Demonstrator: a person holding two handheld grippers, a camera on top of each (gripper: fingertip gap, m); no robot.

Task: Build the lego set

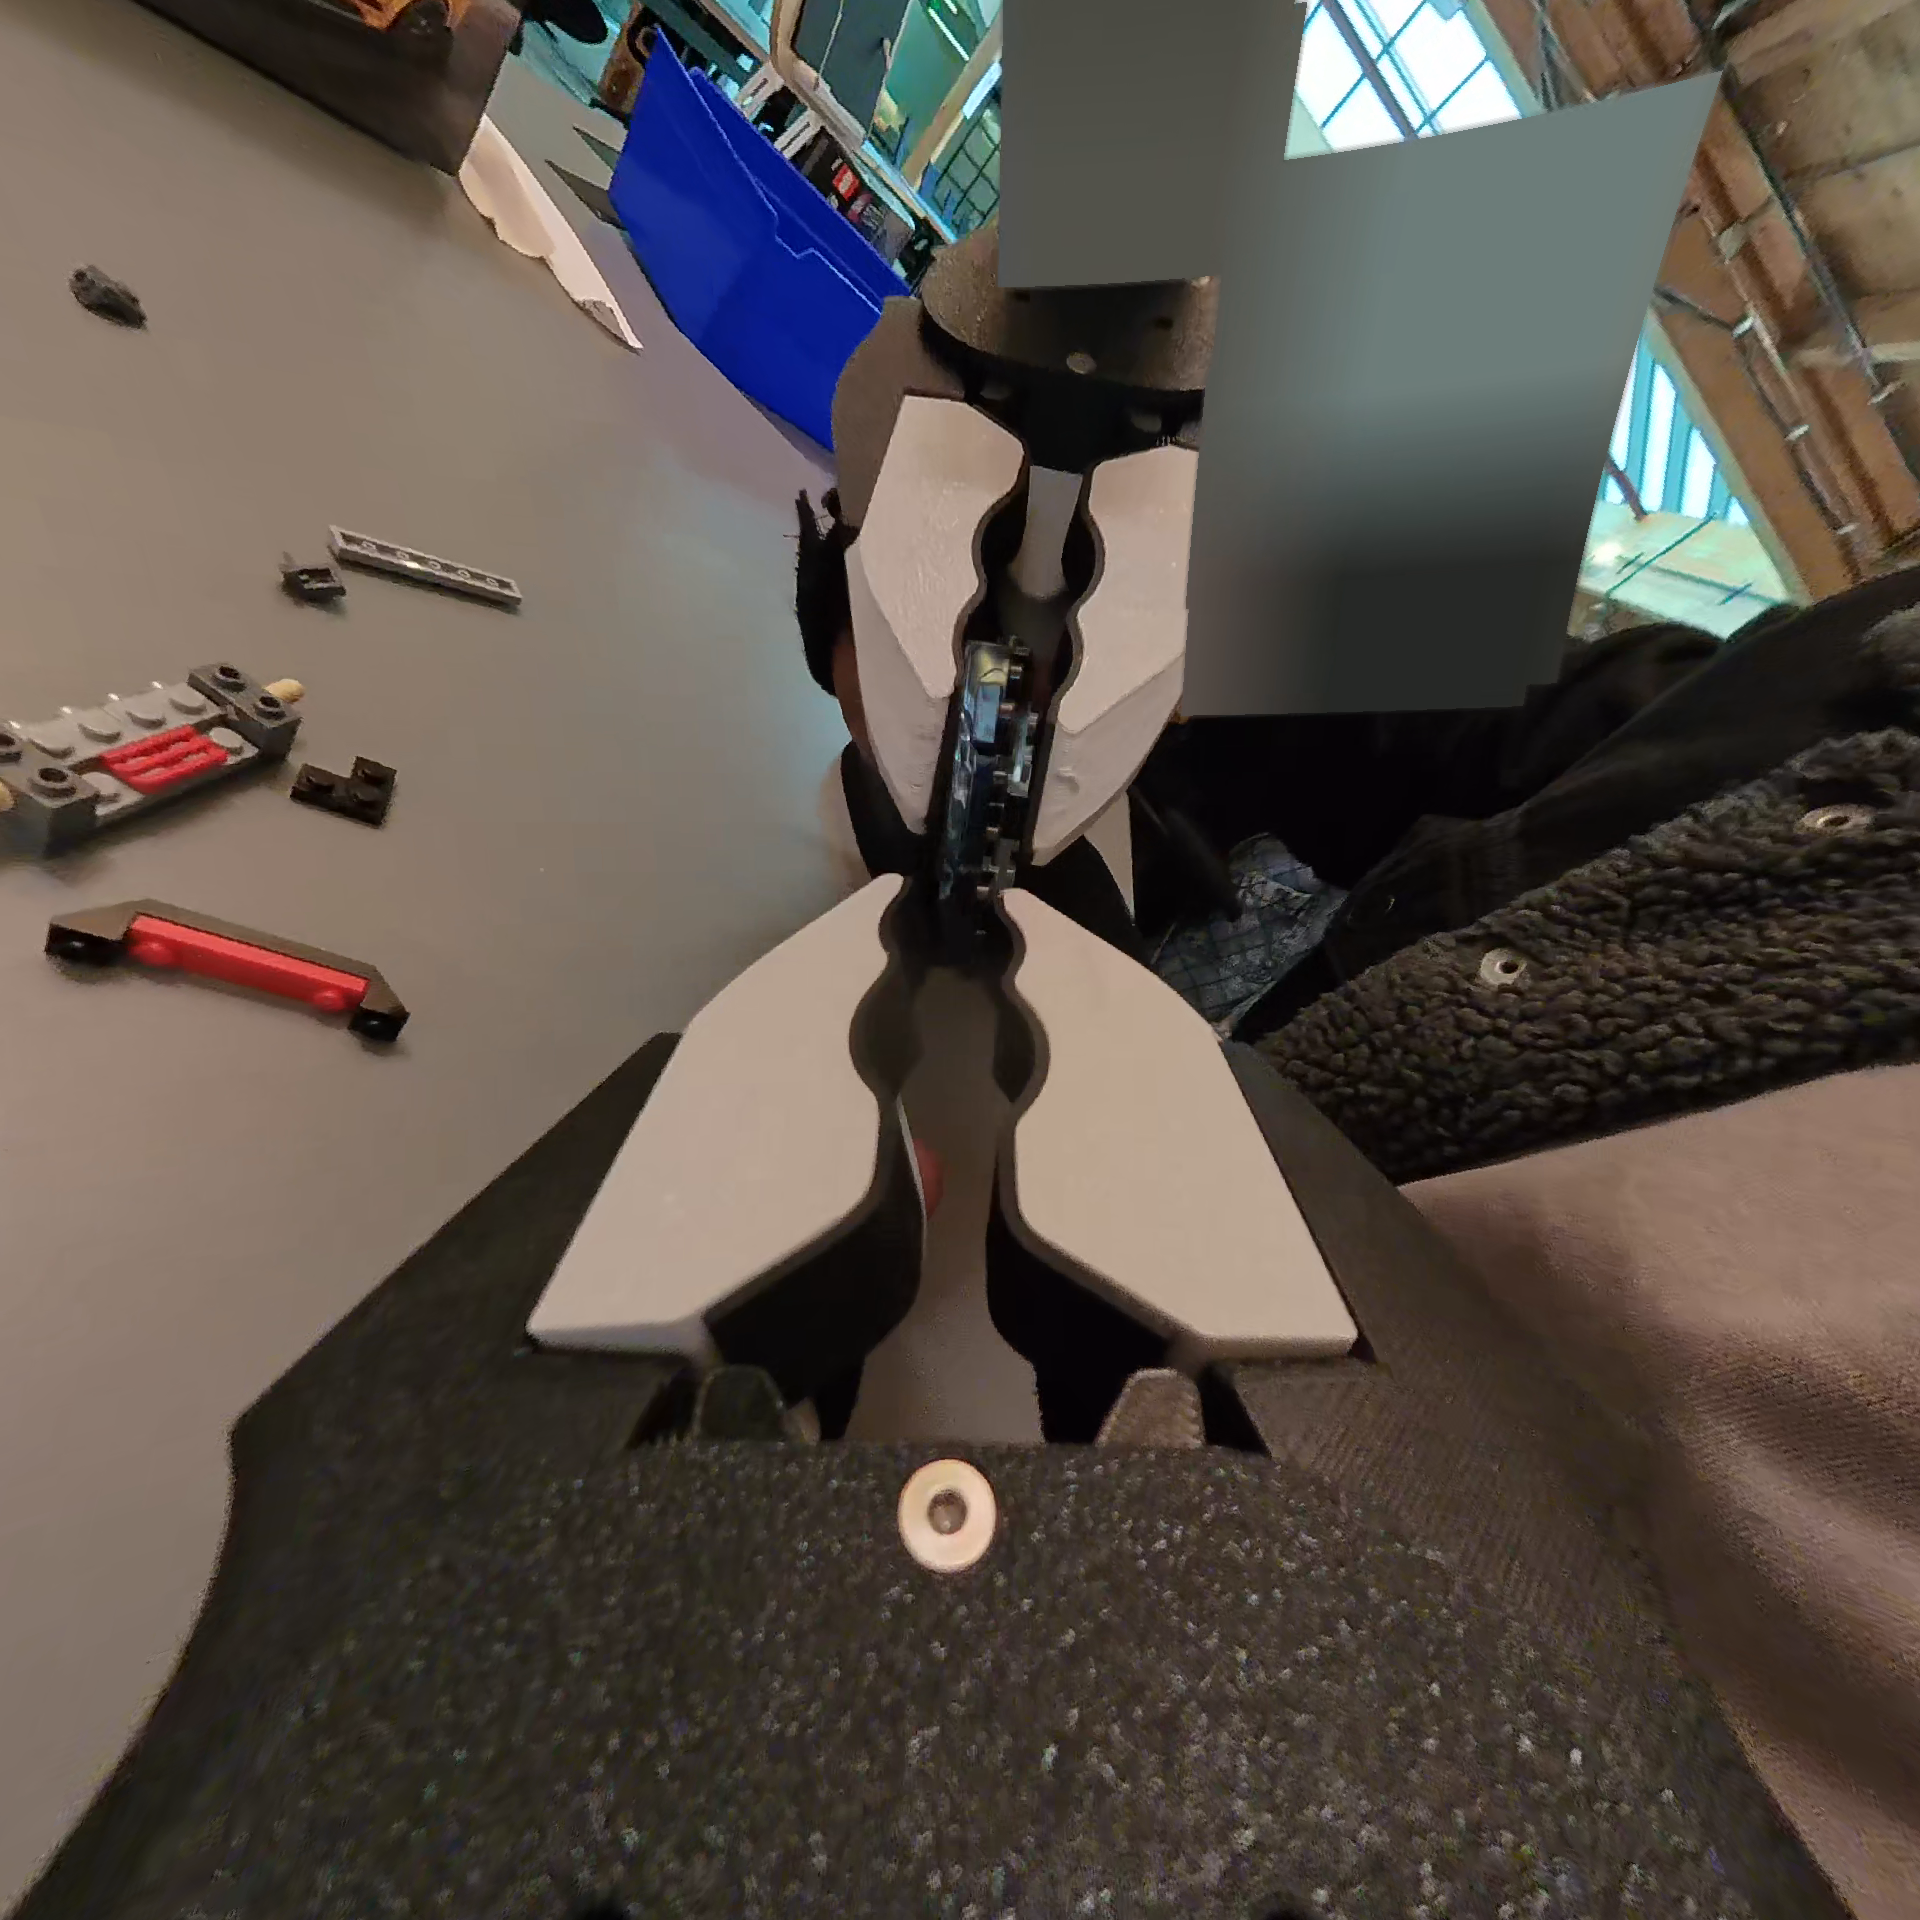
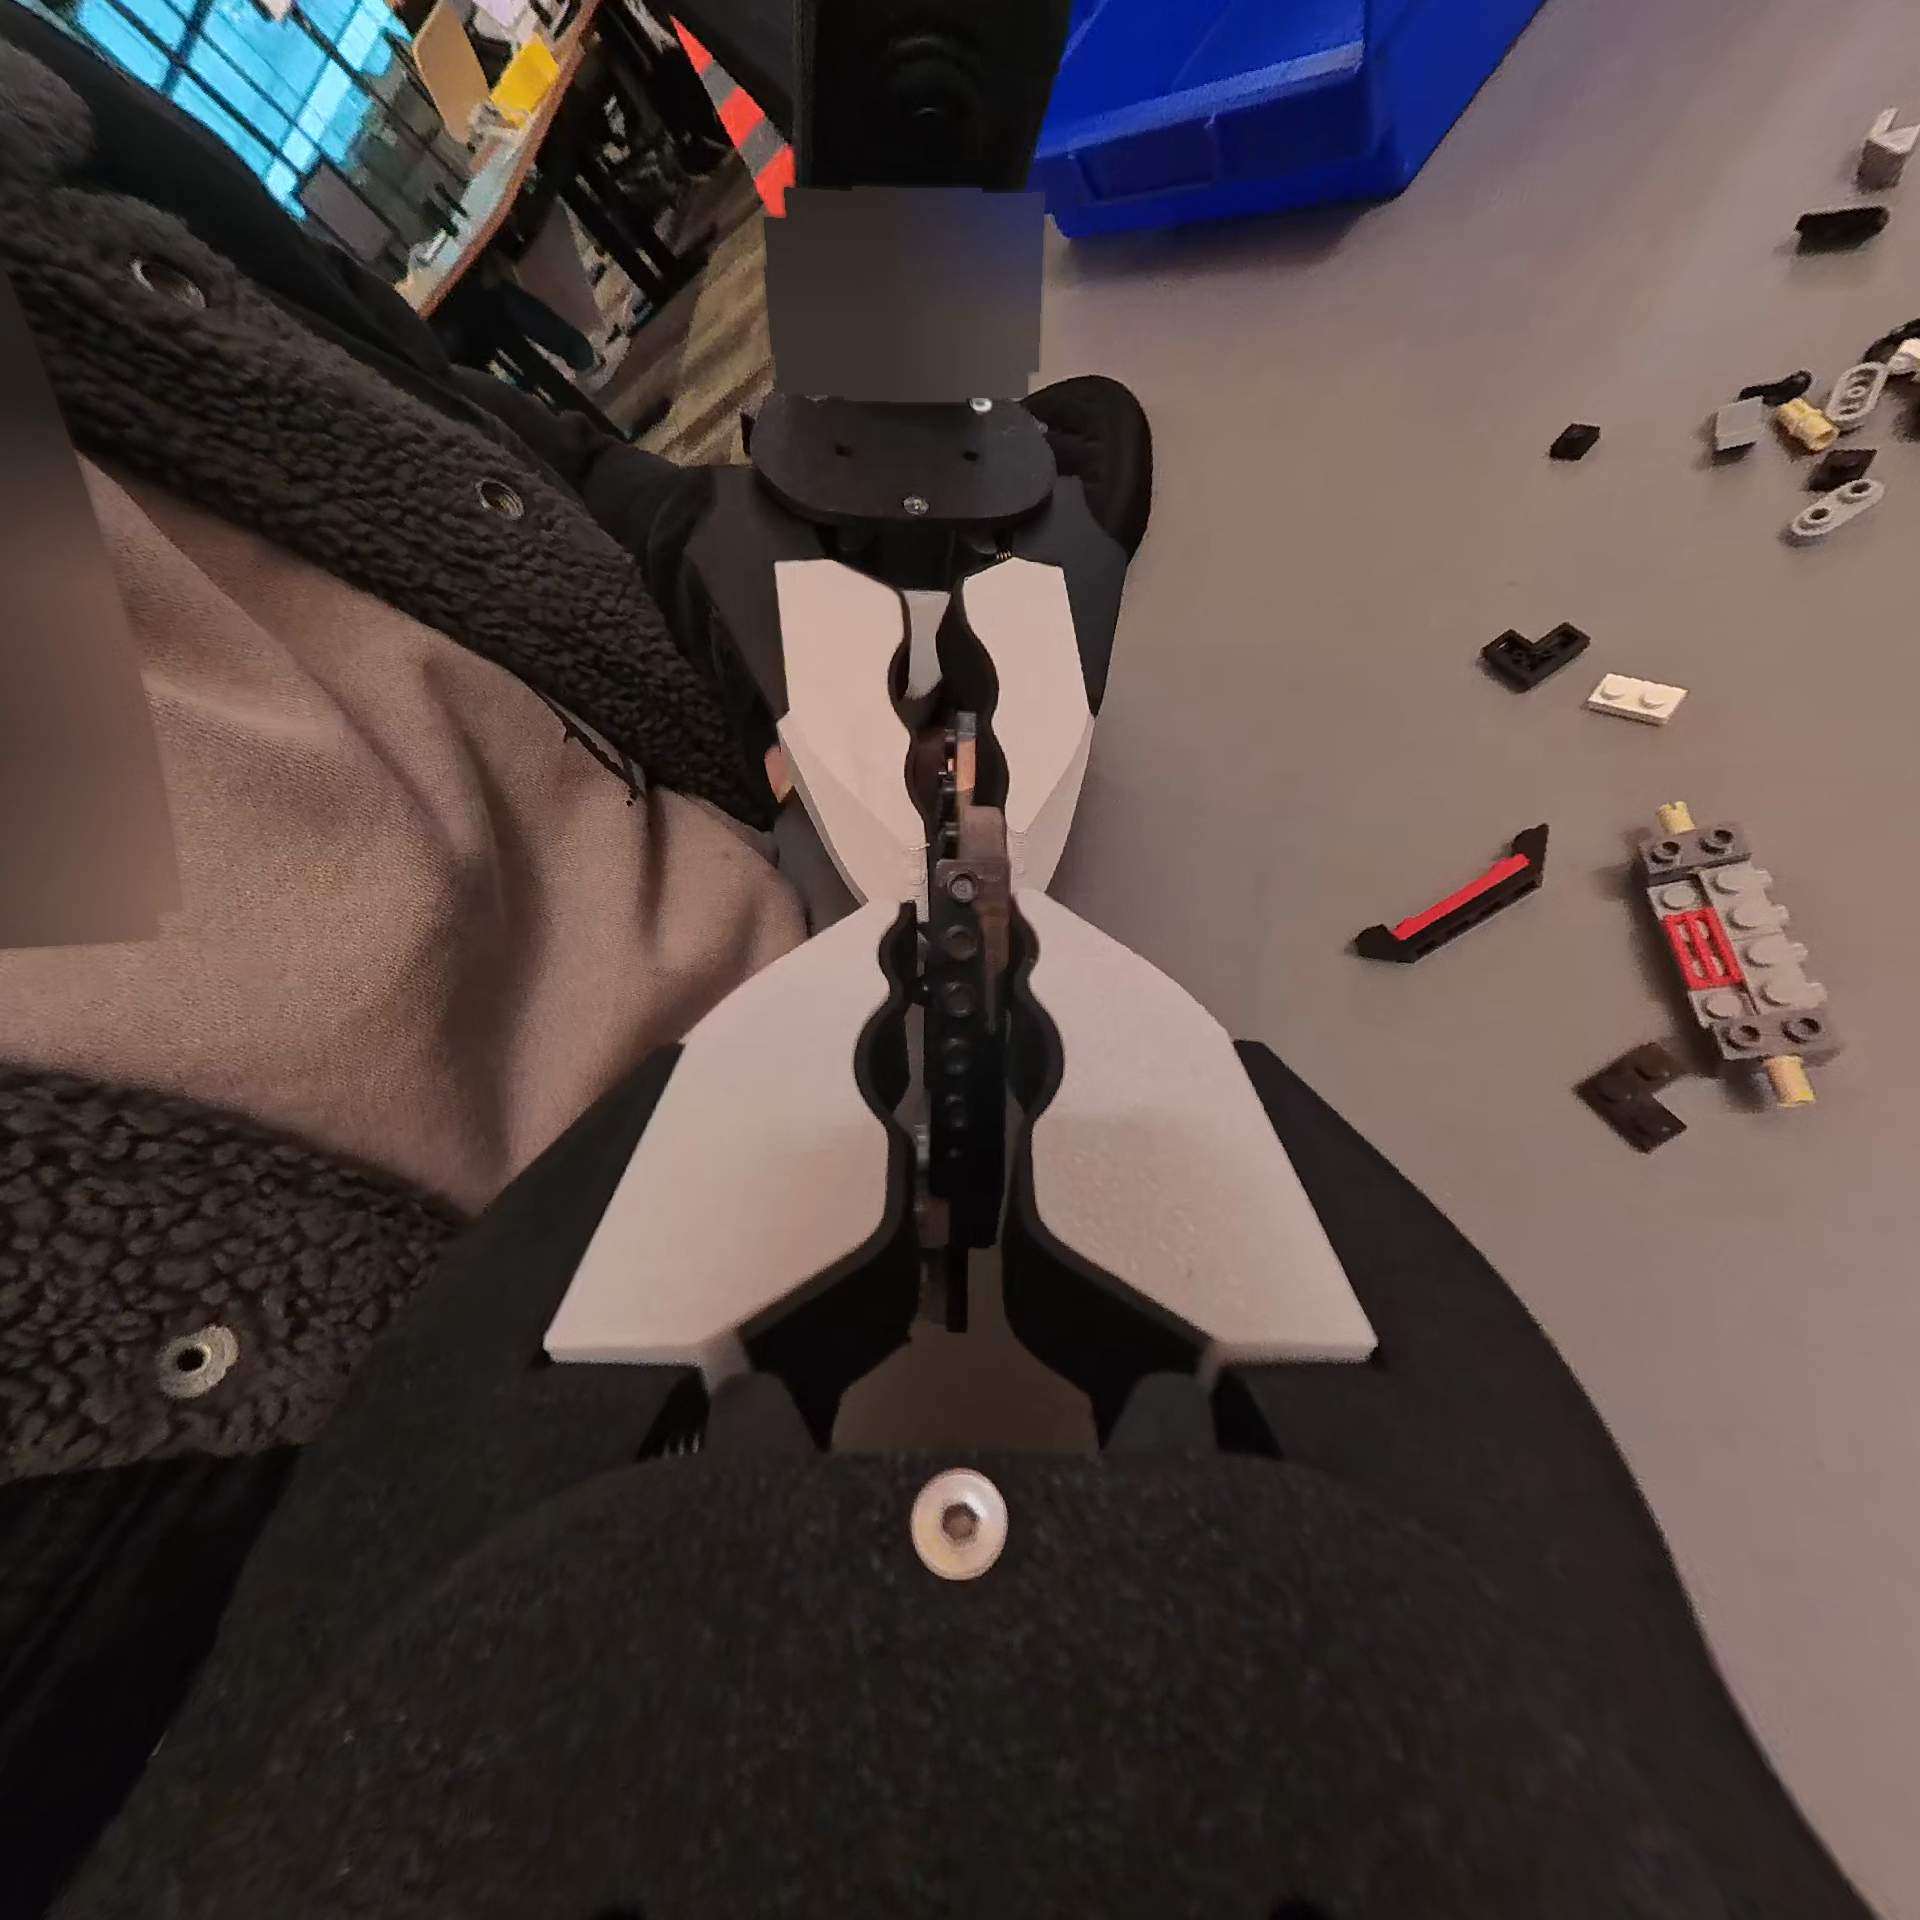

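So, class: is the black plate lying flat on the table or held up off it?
Held up. The black plate stands on edge, clamped at once by the right tongs and left tongs, above the table.

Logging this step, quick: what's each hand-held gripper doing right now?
Left hand-held gripper: closed on the black studded lego assembly.
Right hand-held gripper: closed on the same assembly, at its other end.

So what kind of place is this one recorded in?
Probably a shared workshop or lab: a grey table strewn with Lego parts, a blue bin at its far edge, and big gridded windows with brick walls behind.
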